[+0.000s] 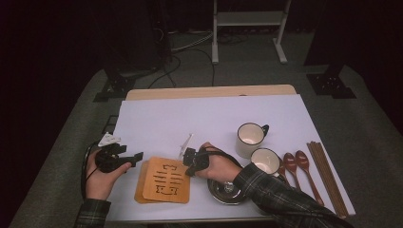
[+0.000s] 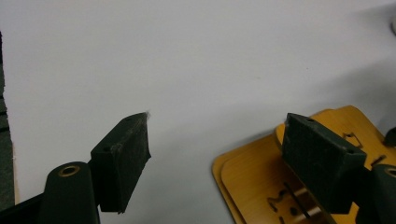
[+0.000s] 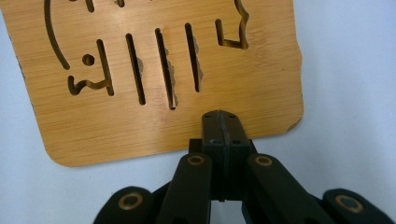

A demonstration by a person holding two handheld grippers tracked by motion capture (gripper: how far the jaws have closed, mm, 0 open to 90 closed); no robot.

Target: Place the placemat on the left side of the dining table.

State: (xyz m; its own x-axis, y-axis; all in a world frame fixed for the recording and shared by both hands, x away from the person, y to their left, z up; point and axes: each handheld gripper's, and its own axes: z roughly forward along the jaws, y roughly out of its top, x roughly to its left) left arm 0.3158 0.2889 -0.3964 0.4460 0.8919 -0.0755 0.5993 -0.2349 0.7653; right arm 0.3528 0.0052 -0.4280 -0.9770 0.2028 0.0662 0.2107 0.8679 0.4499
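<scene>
Two wooden trivets (image 1: pixel 164 183) lie stacked near the front edge of the white-covered worktop (image 1: pixel 190 118), the upper one cut through with slots and a curling pattern, the lower one peeking out along its left and front edges. The right tongs (image 1: pixel 189 167) sit at the stack's right edge with the jaws clenched together; in the right gripper view the pads (image 3: pixel 224 130) meet flat with no gap, their tip over the near edge of the top trivet (image 3: pixel 154 79), though I cannot tell whether they pinch that edge or merely rest over it. The left tongs (image 1: pixel 135 159) hover just left of the stack, released, the jaws standing wide apart with nothing between them; in the left gripper view one pad (image 2: pixel 123 158) hangs over bare white surface and the other overlaps the corner of the stack (image 2: pixel 252 182).

Right of the trivets, under the person's right forearm, sits a metal dish (image 1: pixel 225 190). Beyond it stand two white mugs (image 1: pixel 251 137), then two wooden spoons (image 1: pixel 297 166) and a bundle of chopsticks (image 1: pixel 325 175) near the right edge.
</scene>
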